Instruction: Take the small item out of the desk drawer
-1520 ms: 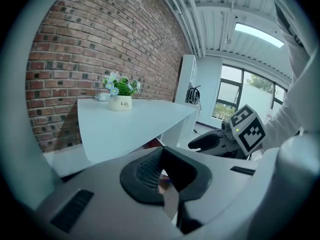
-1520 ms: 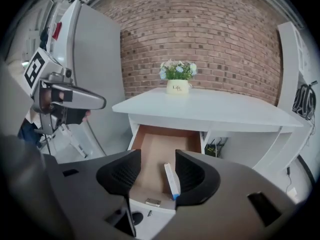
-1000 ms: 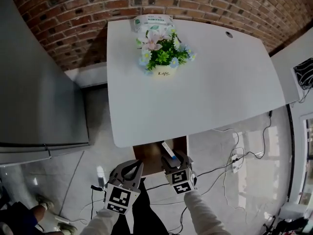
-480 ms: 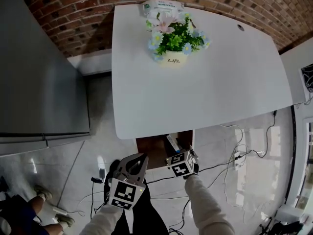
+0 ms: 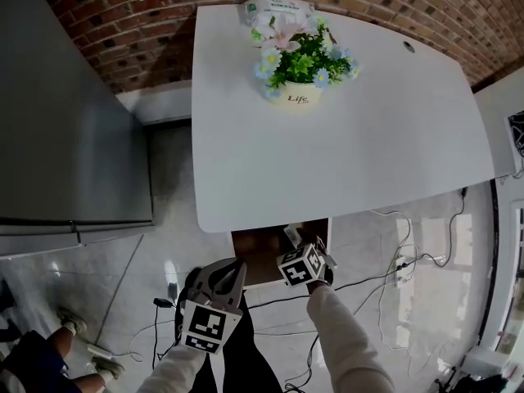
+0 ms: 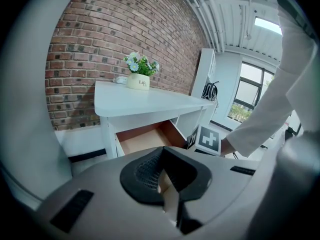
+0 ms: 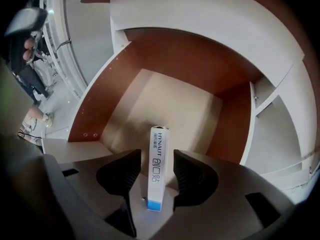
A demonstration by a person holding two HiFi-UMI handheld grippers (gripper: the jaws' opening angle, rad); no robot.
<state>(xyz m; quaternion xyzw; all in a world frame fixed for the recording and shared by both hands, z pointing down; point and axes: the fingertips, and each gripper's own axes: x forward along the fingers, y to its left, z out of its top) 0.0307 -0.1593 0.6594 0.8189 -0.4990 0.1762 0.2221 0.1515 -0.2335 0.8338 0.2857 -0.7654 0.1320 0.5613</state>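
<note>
In the open brown-lined desk drawer (image 7: pixel 150 91) under the white worktop (image 5: pixel 344 137), the right gripper (image 7: pixel 155 161) has its jaws apart either side of the narrow white carton with a blue end (image 7: pixel 158 146), gaps showing on both sides, while the left gripper (image 6: pixel 162 171), jaws together and empty, hangs outside the drawer.

The white counter (image 5: pixel 368 137) bears a potted flower plant (image 5: pixel 298 97) and a soft packet (image 5: pixel 278 6) by its back edge.

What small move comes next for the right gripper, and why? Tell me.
Probably close the right gripper on the small white box: it sits between the open jaws, gaps either side, inside the open drawer, not yet gripped.
</note>
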